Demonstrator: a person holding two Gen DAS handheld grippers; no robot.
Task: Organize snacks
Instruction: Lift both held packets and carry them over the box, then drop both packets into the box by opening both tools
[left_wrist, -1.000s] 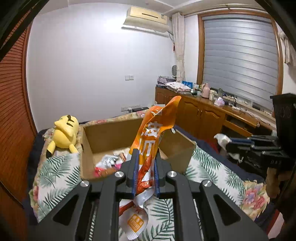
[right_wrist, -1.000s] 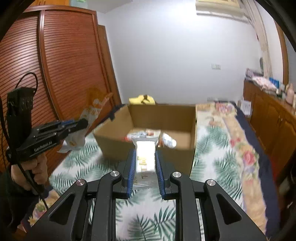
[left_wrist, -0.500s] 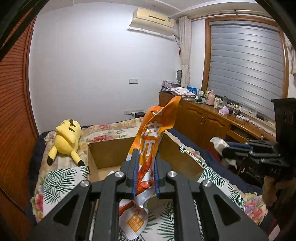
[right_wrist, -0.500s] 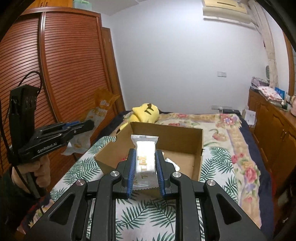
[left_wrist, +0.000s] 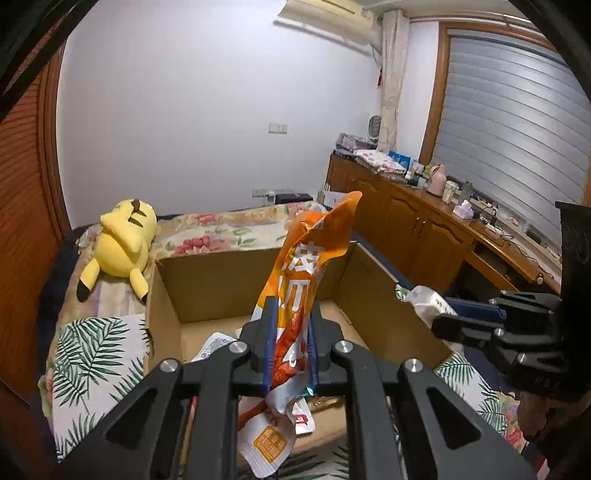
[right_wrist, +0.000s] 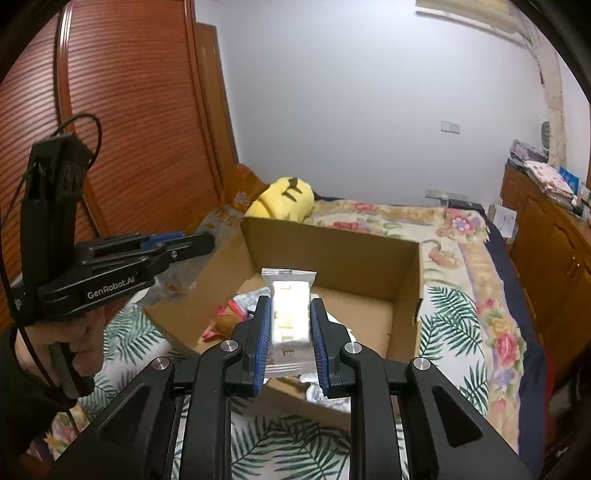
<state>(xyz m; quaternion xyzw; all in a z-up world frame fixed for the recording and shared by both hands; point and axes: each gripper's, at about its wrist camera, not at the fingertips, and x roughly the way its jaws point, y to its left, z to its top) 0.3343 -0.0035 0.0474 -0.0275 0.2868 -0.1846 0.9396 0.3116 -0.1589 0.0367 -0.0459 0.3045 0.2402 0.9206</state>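
An open cardboard box (left_wrist: 221, 273) stands on the bed and holds several snack packets. My left gripper (left_wrist: 290, 314) is shut on an orange snack bag (left_wrist: 314, 258), held upright over the box's near side. My right gripper (right_wrist: 290, 306) is shut on a white wrapped snack bar (right_wrist: 290, 314), held above the box (right_wrist: 332, 258) near its front edge. The right gripper also shows at the right of the left wrist view (left_wrist: 439, 325). The left gripper shows at the left of the right wrist view (right_wrist: 207, 243), its bag partly hidden behind it.
A yellow plush toy (left_wrist: 122, 236) lies behind the box on the floral bedspread (right_wrist: 472, 314). A red-brown wardrobe (right_wrist: 129, 129) stands on the left. A wooden cabinet (left_wrist: 424, 229) with clutter runs along the right wall.
Both grippers have moved forward and tilted down toward the box, each still holding its snack. The box's inside now fills more of both views.
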